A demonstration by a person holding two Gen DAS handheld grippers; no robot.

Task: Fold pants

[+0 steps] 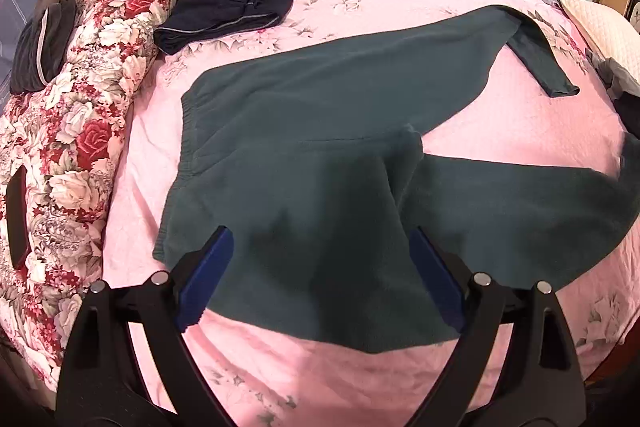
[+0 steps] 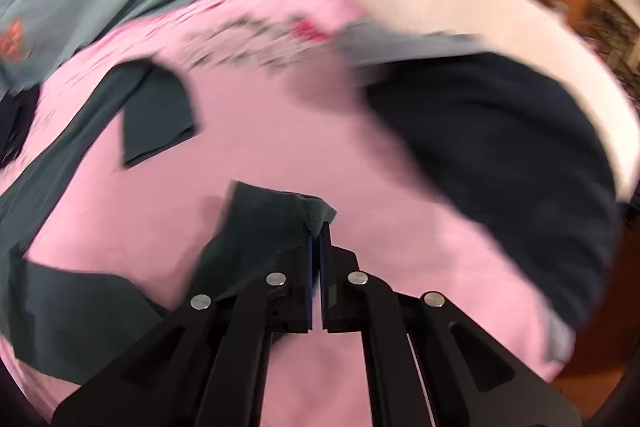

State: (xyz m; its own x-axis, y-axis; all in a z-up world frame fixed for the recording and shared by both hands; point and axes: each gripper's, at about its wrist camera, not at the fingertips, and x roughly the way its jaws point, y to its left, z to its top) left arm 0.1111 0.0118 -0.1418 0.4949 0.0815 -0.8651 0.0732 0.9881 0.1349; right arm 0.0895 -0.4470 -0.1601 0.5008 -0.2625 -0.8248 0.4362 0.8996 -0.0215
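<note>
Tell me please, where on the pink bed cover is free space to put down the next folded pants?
Free: the pink sheet between the two legs of the green pants, and the strip at the near edge below them. Crowded: the left side, with the floral quilt and folded dark garment; the right side, with a dark cloth pile.

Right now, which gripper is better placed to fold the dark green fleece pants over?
Right. The right gripper is shut on a leg cuff of the dark green fleece pants; the left gripper hovers open above them.
</note>
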